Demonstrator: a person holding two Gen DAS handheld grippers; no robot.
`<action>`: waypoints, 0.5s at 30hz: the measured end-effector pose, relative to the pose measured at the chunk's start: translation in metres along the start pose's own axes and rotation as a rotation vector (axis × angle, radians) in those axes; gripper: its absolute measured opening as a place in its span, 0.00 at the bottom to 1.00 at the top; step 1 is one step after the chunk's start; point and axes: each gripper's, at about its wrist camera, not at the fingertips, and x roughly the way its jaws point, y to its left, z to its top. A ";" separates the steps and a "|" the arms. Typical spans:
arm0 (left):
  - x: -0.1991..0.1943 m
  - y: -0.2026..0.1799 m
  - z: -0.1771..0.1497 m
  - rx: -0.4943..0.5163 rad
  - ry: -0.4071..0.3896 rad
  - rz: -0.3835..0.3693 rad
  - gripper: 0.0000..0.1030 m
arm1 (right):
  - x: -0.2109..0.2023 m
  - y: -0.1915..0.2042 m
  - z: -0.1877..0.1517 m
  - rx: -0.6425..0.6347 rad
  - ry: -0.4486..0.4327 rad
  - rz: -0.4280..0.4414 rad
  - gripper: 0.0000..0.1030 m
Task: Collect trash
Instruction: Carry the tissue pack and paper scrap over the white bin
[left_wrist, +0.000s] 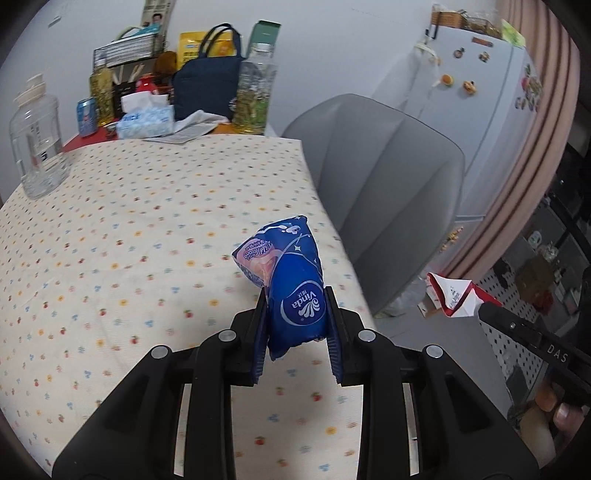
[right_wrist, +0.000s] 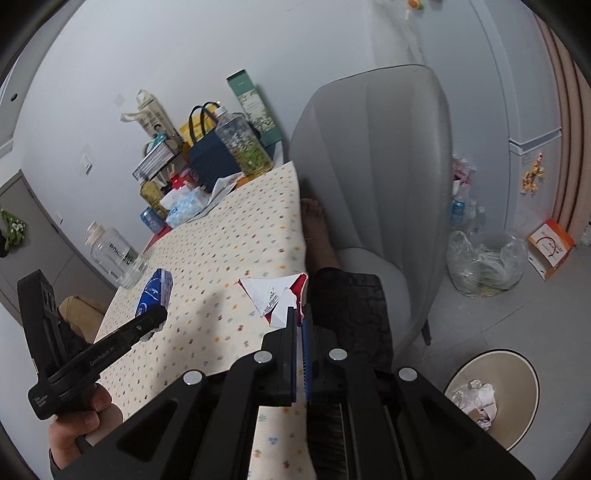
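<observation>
Right wrist view: round beige waste bin (right_wrist: 491, 391) with crumpled paper inside sits on the floor, low and right of the right tool (right_wrist: 300, 314), well apart from the floral-cloth surface (right_wrist: 221, 258); right hand looks nearer to it. Right tool pinched near-together on the edge of a torn red-and-white paper carton scrap (right_wrist: 273, 295), held at the surface's right edge. Left tool (left_wrist: 295, 310) clamped on a crumpled blue plastic tissue wrapper (left_wrist: 291, 284), long axis pointing up and away, over the surface.
</observation>
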 end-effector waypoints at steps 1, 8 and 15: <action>0.001 -0.005 0.000 0.007 0.001 -0.008 0.27 | -0.005 -0.007 0.000 0.011 -0.008 -0.008 0.04; 0.014 -0.055 -0.001 0.077 0.018 -0.068 0.27 | -0.028 -0.046 0.000 0.059 -0.034 -0.060 0.04; 0.028 -0.102 -0.009 0.155 0.052 -0.115 0.27 | -0.048 -0.087 -0.004 0.118 -0.064 -0.101 0.04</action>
